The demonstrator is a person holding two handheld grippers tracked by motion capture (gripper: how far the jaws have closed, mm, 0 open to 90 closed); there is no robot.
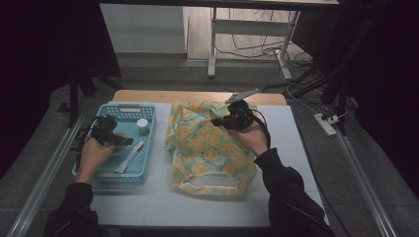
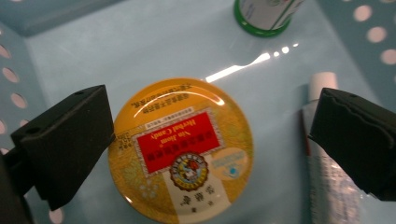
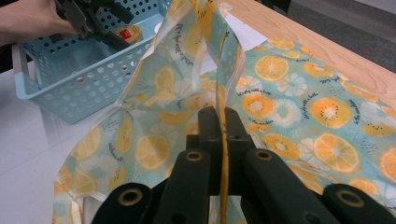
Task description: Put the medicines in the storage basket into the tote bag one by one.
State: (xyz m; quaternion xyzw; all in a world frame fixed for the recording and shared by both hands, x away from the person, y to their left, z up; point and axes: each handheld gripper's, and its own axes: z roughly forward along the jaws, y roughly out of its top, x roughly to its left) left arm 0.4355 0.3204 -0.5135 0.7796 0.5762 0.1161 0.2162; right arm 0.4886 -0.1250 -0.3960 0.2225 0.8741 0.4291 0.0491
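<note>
A round yellow tin [image 2: 182,149] with a red label lies flat in the light blue basket [image 1: 126,109]. My left gripper [image 2: 210,116] hangs just above it, open, with one jaw on each side of the tin and neither touching it. Across the table the left gripper [image 3: 100,25] also reaches into the basket [image 3: 46,88] at the tin [image 3: 127,32]. My right gripper [image 3: 221,114] is shut on an edge of the fruit-print bag [image 3: 289,93] and holds that edge lifted. In the high view the bag [image 1: 212,148] lies spread at the table's middle under the right gripper [image 1: 217,121].
The basket also holds a small white bottle [image 2: 266,14] with a green base and a white tube [image 2: 327,186] lying beside the tin. A white mat [image 1: 296,148] covers the wooden table [image 1: 197,95]. A power strip [image 1: 326,123] lies on the floor to the right.
</note>
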